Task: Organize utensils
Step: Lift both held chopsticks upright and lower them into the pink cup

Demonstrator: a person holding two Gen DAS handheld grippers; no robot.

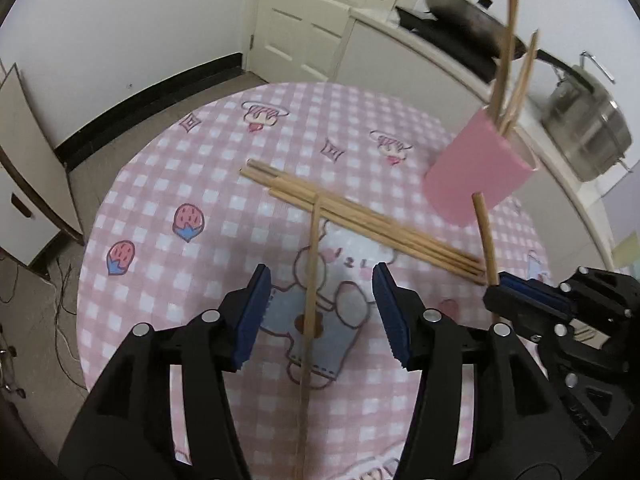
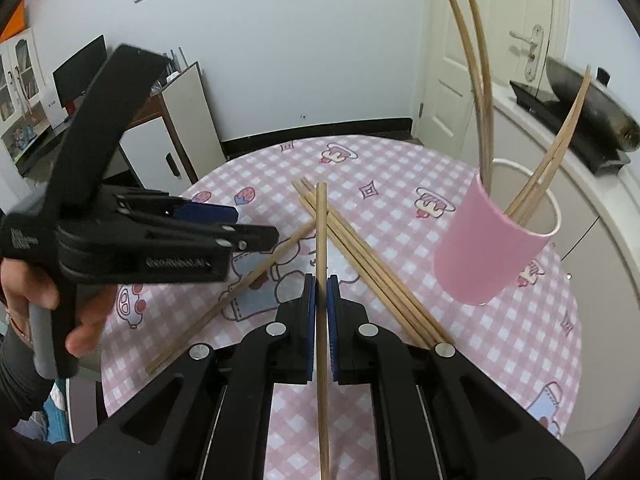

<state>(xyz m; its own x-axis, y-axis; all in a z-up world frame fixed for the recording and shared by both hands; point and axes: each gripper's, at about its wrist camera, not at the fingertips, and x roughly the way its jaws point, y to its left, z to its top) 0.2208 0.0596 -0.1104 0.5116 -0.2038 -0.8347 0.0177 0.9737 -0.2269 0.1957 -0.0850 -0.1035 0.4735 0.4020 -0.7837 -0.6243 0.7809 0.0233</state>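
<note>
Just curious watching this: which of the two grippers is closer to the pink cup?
Right. The right gripper, clamping a chopstick, sits just beside the pink cup. The left gripper hangs open over the lone chopstick, farther away.

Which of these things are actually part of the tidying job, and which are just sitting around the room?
Part of the job:
- pink cup with chopsticks already in it
- chopstick clamped in the right tool
- bundle of chopsticks on the table
- single chopstick under the open left tool

Just lying about:
- wok
- steel pot
- door

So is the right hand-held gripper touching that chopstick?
Touching. The right wrist view shows the right hand-held gripper with both blue pads clamped against the chopstick.
</note>
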